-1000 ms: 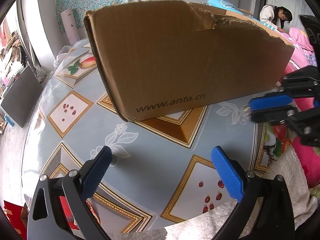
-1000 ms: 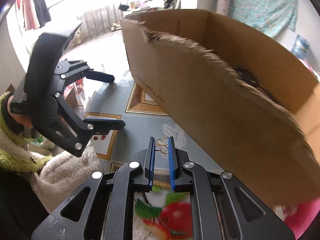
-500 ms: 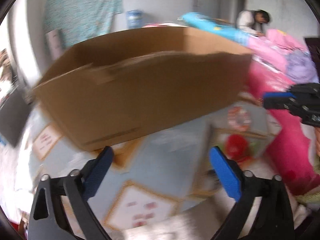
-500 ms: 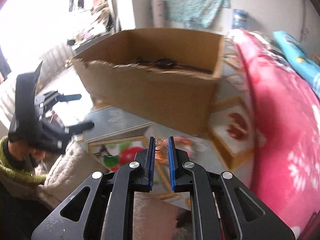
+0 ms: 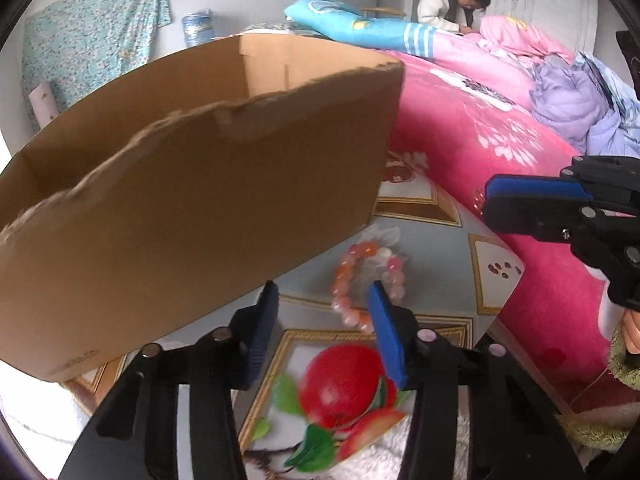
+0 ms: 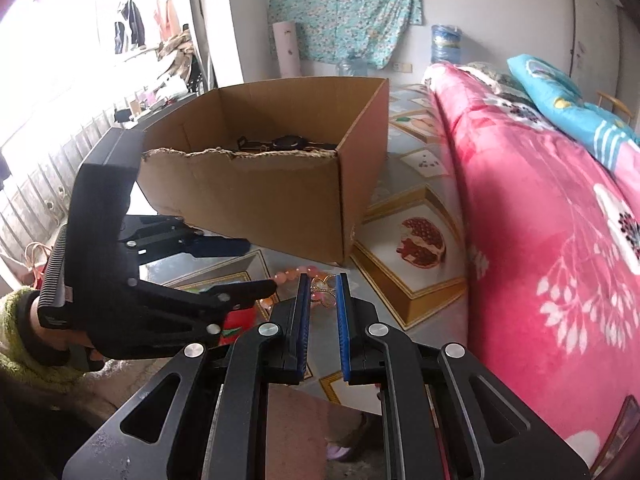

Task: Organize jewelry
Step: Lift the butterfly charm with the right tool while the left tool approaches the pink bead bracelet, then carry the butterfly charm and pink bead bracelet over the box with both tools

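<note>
The right gripper (image 6: 322, 294) is clamped on a small gold ornament (image 6: 323, 289), a delicate openwork piece of looped wire held between its 2 blue pads, probably so it can be carried to the cardboard box (image 6: 280, 184) that seems to serve as the collecting place. That box stands on the patterned table (image 6: 416, 280) with its torn front edge facing the grippers, and a black wristwatch (image 6: 286, 143) already lies inside it, which supports reading the box as the destination. The left gripper (image 5: 322, 308) is pitched down over a beaded bracelet (image 5: 366, 280) lying flat on the table just beside the box's near corner; its jaws have just been closing, yet they stand partly apart, and the right pad overlaps the bracelet's near arc while the left pad sits clear of it, so no grip is made. I judge this as lining up for a pick, with the bracelet still resting on the table. The bracelet is a ring of round, glossy beads in orange, pink and pale white, slightly blurred, so finer detail is hard to tell.
</note>
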The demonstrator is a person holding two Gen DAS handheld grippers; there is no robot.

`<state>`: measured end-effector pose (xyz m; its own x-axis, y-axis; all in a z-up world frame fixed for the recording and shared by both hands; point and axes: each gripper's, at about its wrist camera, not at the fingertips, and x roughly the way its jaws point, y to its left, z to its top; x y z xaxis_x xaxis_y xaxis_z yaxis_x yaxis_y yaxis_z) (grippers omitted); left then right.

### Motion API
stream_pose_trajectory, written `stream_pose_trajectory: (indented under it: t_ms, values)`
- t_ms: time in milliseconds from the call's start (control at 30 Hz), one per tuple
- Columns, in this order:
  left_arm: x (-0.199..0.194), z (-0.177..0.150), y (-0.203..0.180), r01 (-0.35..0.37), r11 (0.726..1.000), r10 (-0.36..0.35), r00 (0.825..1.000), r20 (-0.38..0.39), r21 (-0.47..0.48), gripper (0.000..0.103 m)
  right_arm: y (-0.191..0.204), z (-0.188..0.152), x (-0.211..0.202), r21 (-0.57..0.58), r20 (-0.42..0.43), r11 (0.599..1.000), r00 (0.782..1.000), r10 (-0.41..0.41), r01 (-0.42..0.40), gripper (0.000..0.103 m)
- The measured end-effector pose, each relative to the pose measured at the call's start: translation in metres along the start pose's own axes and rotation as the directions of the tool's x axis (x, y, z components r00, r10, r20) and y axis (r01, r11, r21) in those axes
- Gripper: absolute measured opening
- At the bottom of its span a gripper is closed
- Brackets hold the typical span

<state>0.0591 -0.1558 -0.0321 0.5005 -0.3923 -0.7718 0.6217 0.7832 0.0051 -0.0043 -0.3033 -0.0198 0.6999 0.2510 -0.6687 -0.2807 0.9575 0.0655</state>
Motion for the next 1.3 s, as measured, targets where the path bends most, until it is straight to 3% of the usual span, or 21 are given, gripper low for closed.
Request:
stream_pose_trajectory:
  t_ms: [267, 433, 1033, 1300]
  values:
    - [0.012, 0.001, -0.008, -0.051, 0.998, 0.052, 0.998, -0.025, 0.046, 0.030, -0.006, -0.001, 0.001, 0.011, 0.004, 1.000, 1.000, 0.007, -0.007, 0.011]
    - [0.010, -0.002, -0.004, -0.055, 0.998, 0.056, 0.998, -0.023, 0.040, 0.010, -0.004, -0.001, 0.003, 0.010, 0.005, 1.000, 1.000, 0.016, -0.016, 0.011]
    - [-0.006, -0.015, 0.015, -0.065, 0.998, 0.064, 0.998, -0.008, -0.016, 0.009, 0.019, 0.012, 0.006, -0.037, 0.015, 0.999, 0.999, 0.035, -0.034, 0.011]
    - [-0.036, -0.013, 0.020, -0.045, 0.998, 0.048, 0.997, 0.060, -0.052, 0.009, 0.029, 0.022, -0.010, -0.062, 0.062, 0.998, 0.998, 0.010, -0.006, 0.011]
